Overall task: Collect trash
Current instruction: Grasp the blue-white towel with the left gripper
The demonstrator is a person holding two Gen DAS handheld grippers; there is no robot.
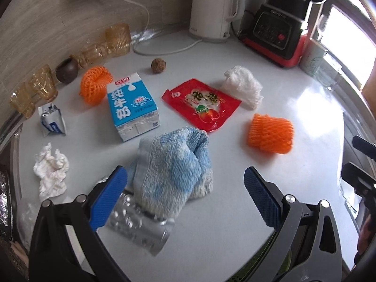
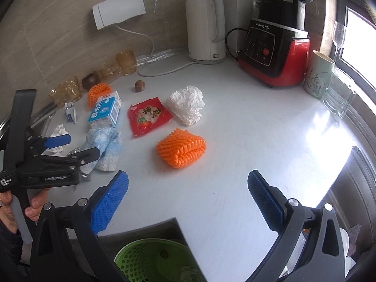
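Trash lies on the white counter (image 1: pixel 235 211): a blue milk carton (image 1: pixel 132 107), a red snack wrapper (image 1: pixel 202 104), two orange foam nets (image 1: pixel 270 132) (image 1: pixel 95 84), a white plastic bag (image 1: pixel 243 85), a crumpled tissue (image 1: pixel 51 170), a small foil packet (image 1: pixel 52 119) and a silver blister pack (image 1: pixel 138 223). A blue cloth (image 1: pixel 174 166) lies between the fingers of my open left gripper (image 1: pixel 185 183). My right gripper (image 2: pixel 188 188) is open and empty just short of the near orange net (image 2: pixel 181 150). A green basket (image 2: pixel 155 260) sits below the counter edge.
A white kettle (image 2: pixel 205 25) and a red-black blender (image 2: pixel 272 49) stand at the back. Amber glasses (image 2: pixel 68 89) and a dark bowl (image 2: pixel 90 78) line the wall at the left. A cup (image 2: pixel 319 72) and clear glassware (image 2: pixel 339 94) stand at the right. A brown nut (image 2: pixel 140 85) lies nearby.
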